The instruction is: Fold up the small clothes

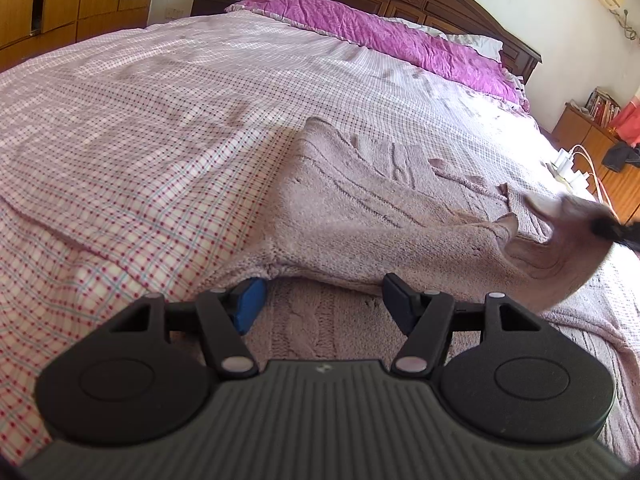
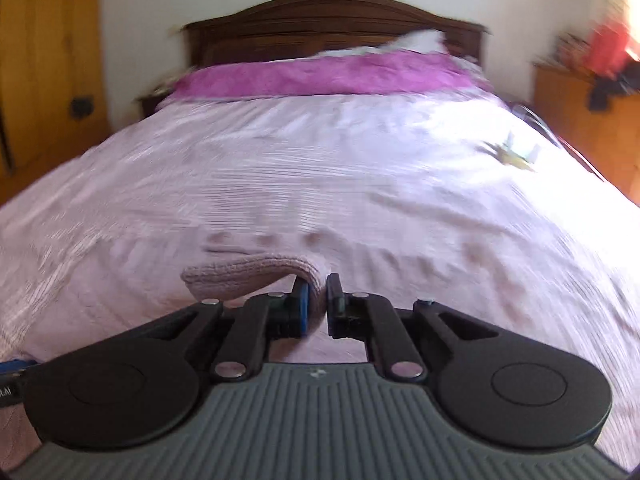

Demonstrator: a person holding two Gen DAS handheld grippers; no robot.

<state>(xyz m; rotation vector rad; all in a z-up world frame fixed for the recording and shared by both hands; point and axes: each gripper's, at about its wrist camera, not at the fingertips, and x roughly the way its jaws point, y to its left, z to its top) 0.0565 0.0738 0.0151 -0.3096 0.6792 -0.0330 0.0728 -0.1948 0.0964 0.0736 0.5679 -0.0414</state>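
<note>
— On the bed (image 1: 160, 128), where is the pink knit sweater (image 1: 360, 200) lying?
— Spread there; the right hand-held gripper (image 2: 317, 300) is pinching its edge, seemingly carrying a fold over. The left hand-held gripper (image 1: 320, 300) is hovering spread, probably needing to pin the near hem

Daylight glare overexposes the bed (image 1: 532, 148) beside the headboard's (image 2: 332, 24) right end; right-wrist view motion-blurred; fisheye edges curve.
</note>
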